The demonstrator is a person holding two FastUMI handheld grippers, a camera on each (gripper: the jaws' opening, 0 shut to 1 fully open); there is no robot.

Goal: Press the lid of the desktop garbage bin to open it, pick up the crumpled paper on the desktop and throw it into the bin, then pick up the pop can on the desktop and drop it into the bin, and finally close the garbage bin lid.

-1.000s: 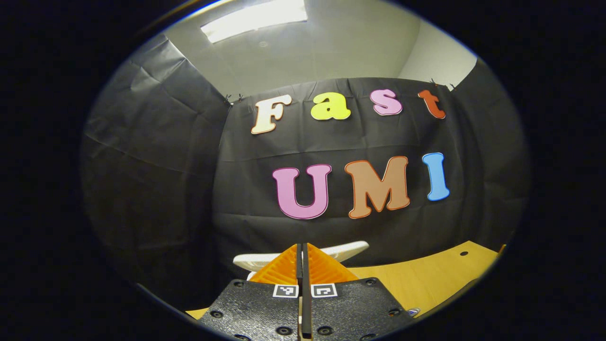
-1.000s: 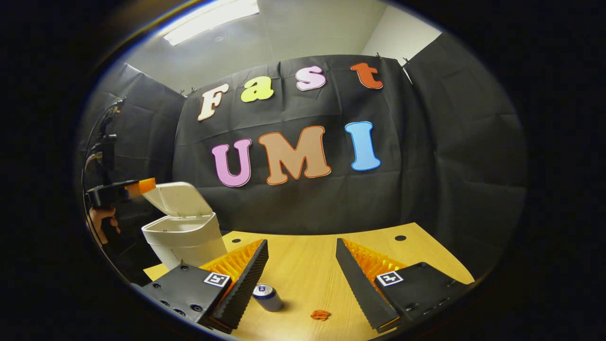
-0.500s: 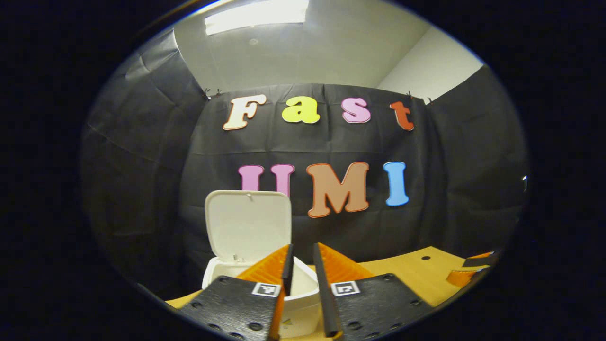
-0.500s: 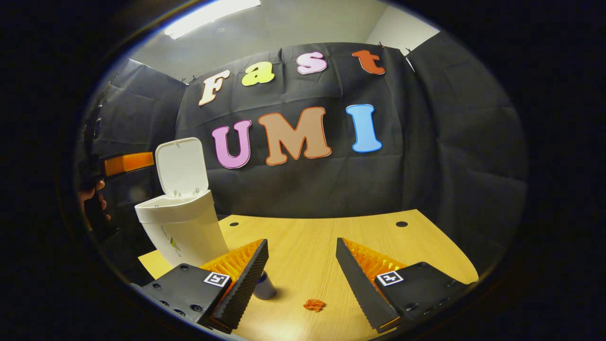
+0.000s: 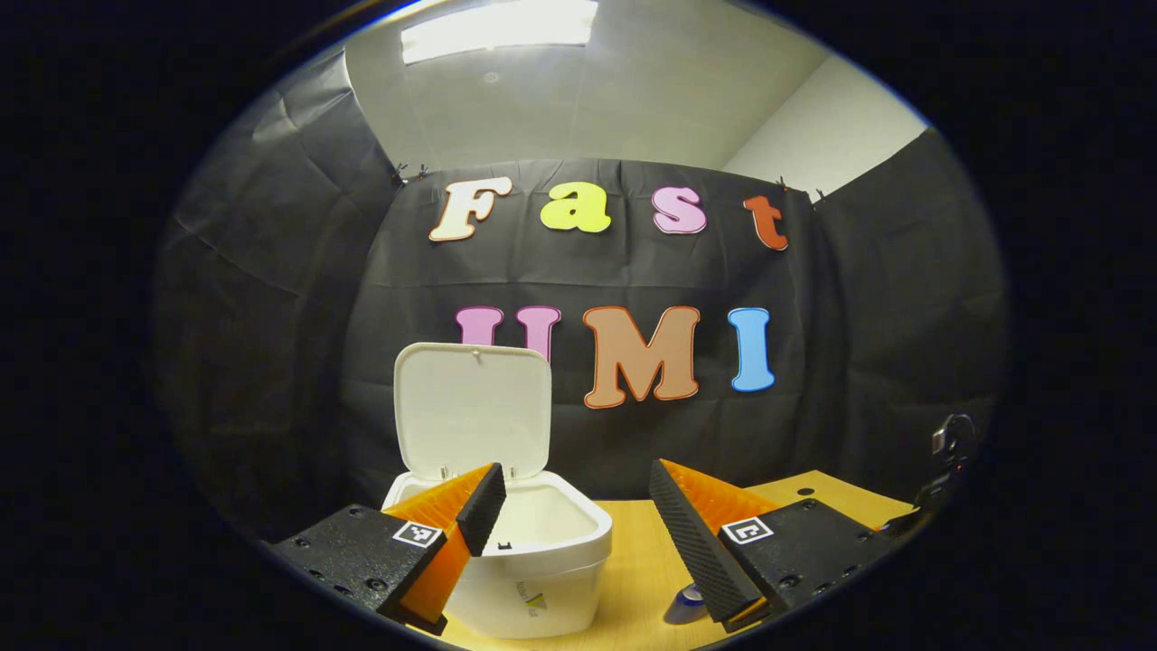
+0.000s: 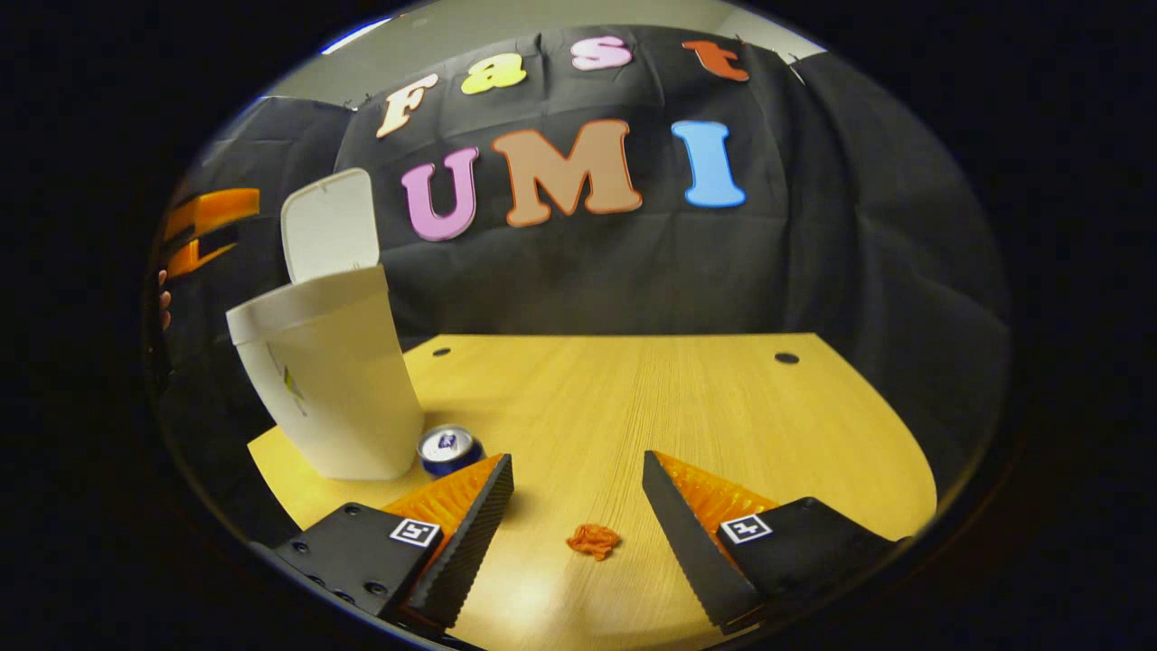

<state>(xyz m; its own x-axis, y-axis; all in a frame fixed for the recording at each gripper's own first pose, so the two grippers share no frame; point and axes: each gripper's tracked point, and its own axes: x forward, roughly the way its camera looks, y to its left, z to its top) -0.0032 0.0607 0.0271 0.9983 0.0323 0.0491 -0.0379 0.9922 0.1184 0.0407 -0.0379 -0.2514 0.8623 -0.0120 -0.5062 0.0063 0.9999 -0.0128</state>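
Step in hand: pick up crumpled paper; bin lid (image 5: 473, 409) stands open.

Right gripper (image 6: 578, 493) fingers spread wide, paper (image 6: 593, 540) on desk (image 6: 687, 398) between them. Lower straight, centre it, then close. Left gripper (image 5: 578, 511) likewise spread, empty, above bin (image 6: 325, 380); can (image 6: 446, 448) beside bin.

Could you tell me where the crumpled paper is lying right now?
In the right gripper view, the crumpled paper lies on the wooden desktop, low in the picture between that gripper's open fingers, right of the pop can.
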